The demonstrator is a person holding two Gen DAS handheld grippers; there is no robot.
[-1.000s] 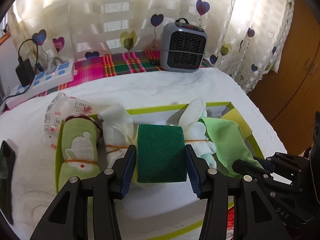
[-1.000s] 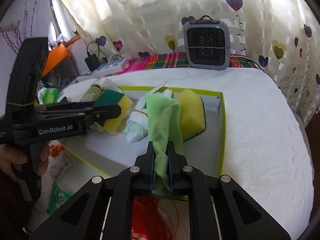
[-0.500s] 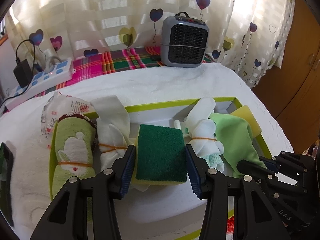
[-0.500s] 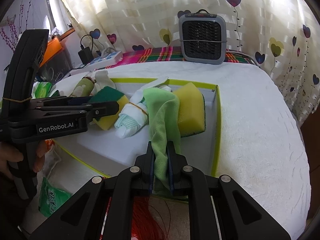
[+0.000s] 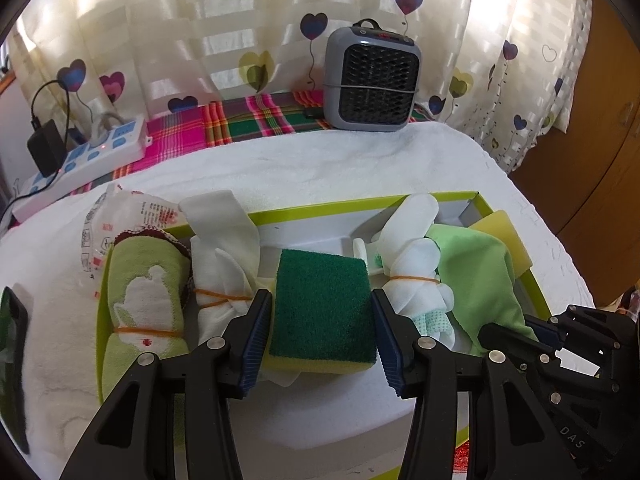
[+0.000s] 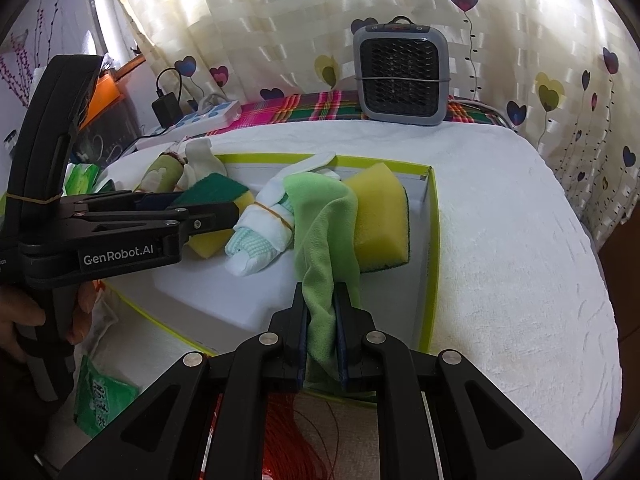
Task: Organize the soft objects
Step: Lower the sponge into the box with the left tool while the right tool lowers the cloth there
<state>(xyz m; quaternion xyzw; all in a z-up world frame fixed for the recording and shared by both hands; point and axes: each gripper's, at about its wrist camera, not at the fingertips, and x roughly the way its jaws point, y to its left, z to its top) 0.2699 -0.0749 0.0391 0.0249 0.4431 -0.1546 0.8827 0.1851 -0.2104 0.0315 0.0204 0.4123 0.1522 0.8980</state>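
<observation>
Green-topped sponge (image 5: pixel 322 314) sits clamped between left claw (image 5: pixel 322 338) pads.

Both cameras are looking forward along their own tongs, close over the tray (image 5: pixel 536 288), facing the curtain (image 5: pixel 200 20). The left one is sitting further left; both are taking in the tray (image 6: pixel 434 216), the heater (image 6: pixel 400 70) and each other's tongs.

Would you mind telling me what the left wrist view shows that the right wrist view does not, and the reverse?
Only the left wrist view shows the green sponge squarely between the left gripper fingers. Only the right wrist view shows the right gripper clamped on the green cloth, and the yellow sponge uncovered. Both show the tray and heater.
</observation>
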